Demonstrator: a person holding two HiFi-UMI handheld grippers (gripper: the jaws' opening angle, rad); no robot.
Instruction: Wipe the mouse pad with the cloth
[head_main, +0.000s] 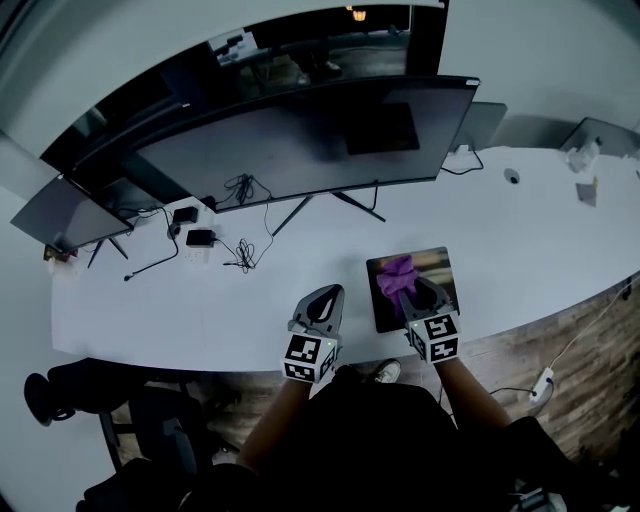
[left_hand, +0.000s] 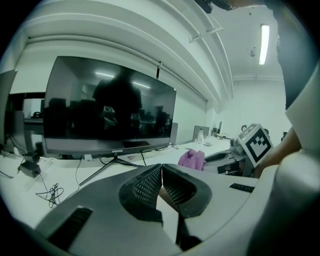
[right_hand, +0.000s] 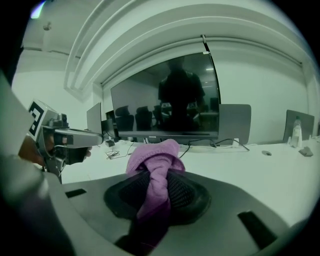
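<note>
Both jaws of the right gripper (head_main: 414, 290) are pinching the purple cloth (head_main: 396, 273) over the mouse pad (head_main: 441, 264) near the table's (head_main: 200, 310) front edge, likely mid-wipe and next needing strokes across the pad's bare far side, while the left gripper (head_main: 323, 300) is hovering alongside, jaws pressed together on nothing.

1. Left gripper (head_main: 327, 297) fingers (left_hand: 146, 187) pressed together, nothing between them
2. Right gripper (head_main: 418, 290) fingers (right_hand: 183, 192) clamped on cloth (right_hand: 152, 155)
3. Left forearm (head_main: 272, 425) and right forearm (head_main: 470, 390) extend forward, side by side, grippers level and apart
</note>
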